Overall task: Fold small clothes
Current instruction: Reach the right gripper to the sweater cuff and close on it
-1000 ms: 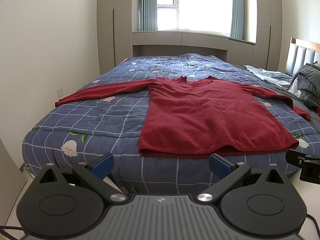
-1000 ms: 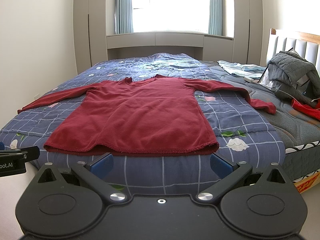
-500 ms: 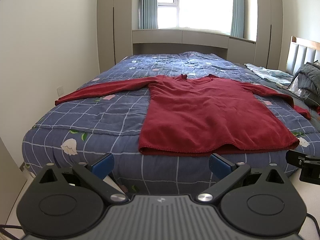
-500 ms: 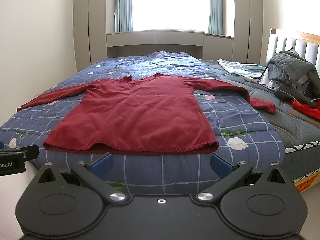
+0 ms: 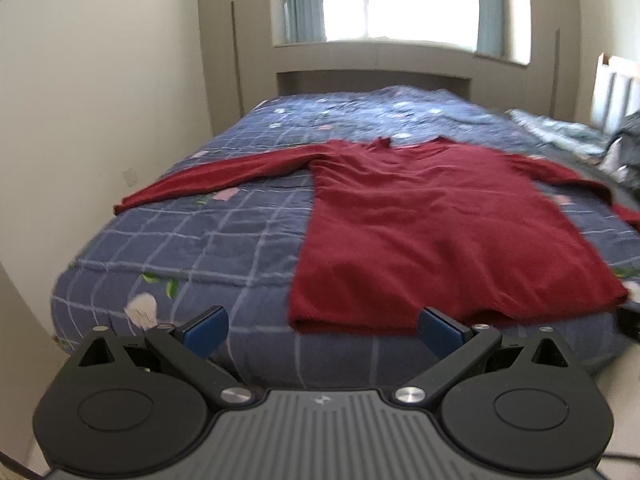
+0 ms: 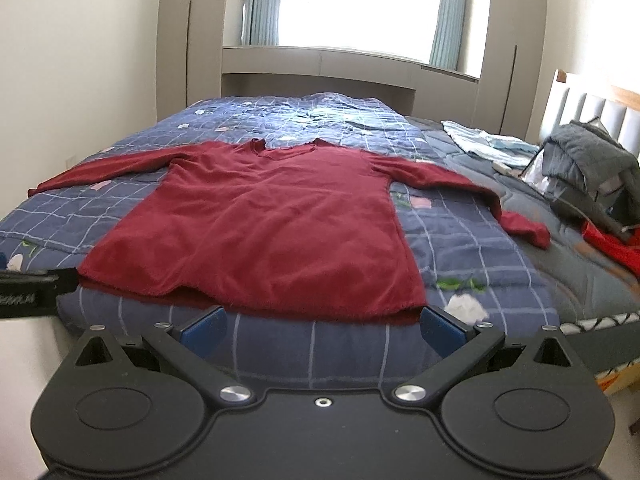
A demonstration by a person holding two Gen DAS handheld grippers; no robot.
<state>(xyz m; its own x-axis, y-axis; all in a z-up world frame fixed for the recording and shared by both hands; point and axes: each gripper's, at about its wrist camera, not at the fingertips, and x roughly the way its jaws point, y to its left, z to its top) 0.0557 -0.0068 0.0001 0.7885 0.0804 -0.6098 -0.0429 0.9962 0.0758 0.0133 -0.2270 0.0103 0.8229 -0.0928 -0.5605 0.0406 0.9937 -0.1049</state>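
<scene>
A dark red long-sleeved top [image 5: 432, 232] lies flat on the bed, sleeves spread out to both sides, hem at the near edge; it also shows in the right wrist view [image 6: 272, 224]. My left gripper [image 5: 322, 330] is open and empty, just short of the hem's left corner. My right gripper [image 6: 322, 328] is open and empty, in front of the hem's right part. The left gripper's body shows at the left edge of the right wrist view [image 6: 36, 288].
The bed has a blue checked quilt [image 6: 452, 232]. A grey jacket [image 6: 588, 160], a red item [image 6: 612, 244] and light folded cloth [image 6: 484, 142] lie at its right by the headboard [image 6: 592, 104]. A wall [image 5: 80, 120] runs along the left.
Both grippers have moved forward toward the bed's near edge and tilted slightly; the top looms larger. The jaws stay open. The top has not moved.
</scene>
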